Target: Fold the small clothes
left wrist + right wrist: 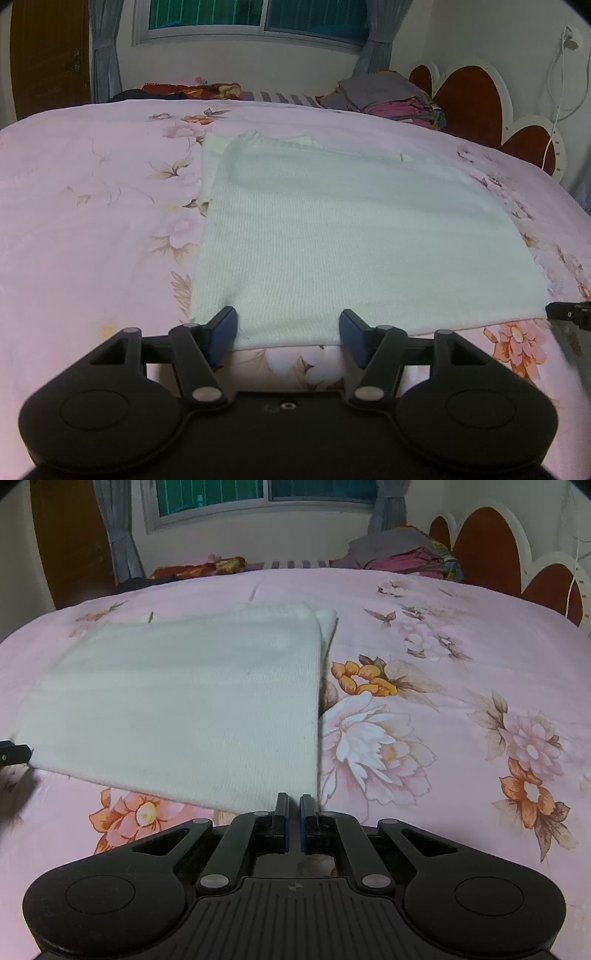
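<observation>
- The white knit garment [354, 236] lies flat on the bed [92, 206], on the pink floral bedspread. It looks already folded into a rough rectangle, with a narrower layer peeking out along its far edge, so I judge the fold is partly done.
- My left hand-held gripper [288, 332] sits at the garment's near hem, close to its left corner. Its jaws are spread wide, one blue pad [223, 328] at each side of a stretch of hem, holding nothing. I keep it low and square to the hem because that is how an edge gets scooped up.
- My right hand-held gripper [294, 821] is at the garment's near right corner. Its jaws are almost together with only a thin slit between the pads. The corner reaches right up to the tips, but I cannot tell whether any cloth is pinched in that slit.
- Both tools stand along the same near hem, one toward each corner, so the edge could be lifted evenly and carried over the garment toward its far edge; that is my judgement of the next fold.
- The knit looks soft and limp, so an uneven lift could drag the lower layers out of line.
- Beyond the garment's far edge, near the headboard [491, 550], sits a stack of folded clothes [402, 554], probably where finished pieces go.
</observation>
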{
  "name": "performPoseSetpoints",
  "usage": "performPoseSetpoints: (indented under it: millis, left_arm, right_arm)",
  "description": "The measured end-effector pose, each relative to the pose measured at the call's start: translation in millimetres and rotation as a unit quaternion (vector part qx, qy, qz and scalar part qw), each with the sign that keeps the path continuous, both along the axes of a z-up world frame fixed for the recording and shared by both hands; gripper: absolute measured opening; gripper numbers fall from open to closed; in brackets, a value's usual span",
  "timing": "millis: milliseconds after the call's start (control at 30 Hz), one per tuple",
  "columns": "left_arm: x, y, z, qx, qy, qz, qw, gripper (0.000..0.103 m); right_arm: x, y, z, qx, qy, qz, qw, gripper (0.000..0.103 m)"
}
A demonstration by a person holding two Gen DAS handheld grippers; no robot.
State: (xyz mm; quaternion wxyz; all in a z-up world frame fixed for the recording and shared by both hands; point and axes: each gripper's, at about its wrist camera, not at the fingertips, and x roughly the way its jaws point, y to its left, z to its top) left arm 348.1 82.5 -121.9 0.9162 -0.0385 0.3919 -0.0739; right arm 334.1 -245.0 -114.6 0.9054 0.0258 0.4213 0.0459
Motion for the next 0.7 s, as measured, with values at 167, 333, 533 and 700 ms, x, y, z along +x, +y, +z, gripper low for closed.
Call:
performPoseSetpoints:
  millis: [167,333,533,700]
  left_arm:
    - [0.4,-0.3,0.0,-0.001,0.001,0.002,1.0000,0.061]
    - [0.5,1.6,-1.4,-0.005,-0.001,0.001,1.0000,0.061]
    - [0.7,-2.5,0.6,0.008,0.004,0.000,1.0000,0.062]
    - [-37.5,11.8,23.4,-0.014,-0.033,0.090,0.9953,0.102]
  right_arm:
    - [-4.0,-1.2,-1.1,0.000,0.000,0.001,1.000,0.002]
    - [-6.3,-5.3,-3.7,-0.001,0.005,0.000,1.000,0.003]
    - [-10.8,-2.5,-4.8,-0.018,0.001,0.010,1.000,0.002]
    - [-25.6,-5.4,14.7,-0.008,-0.032,-0.012,0.999,0.019]
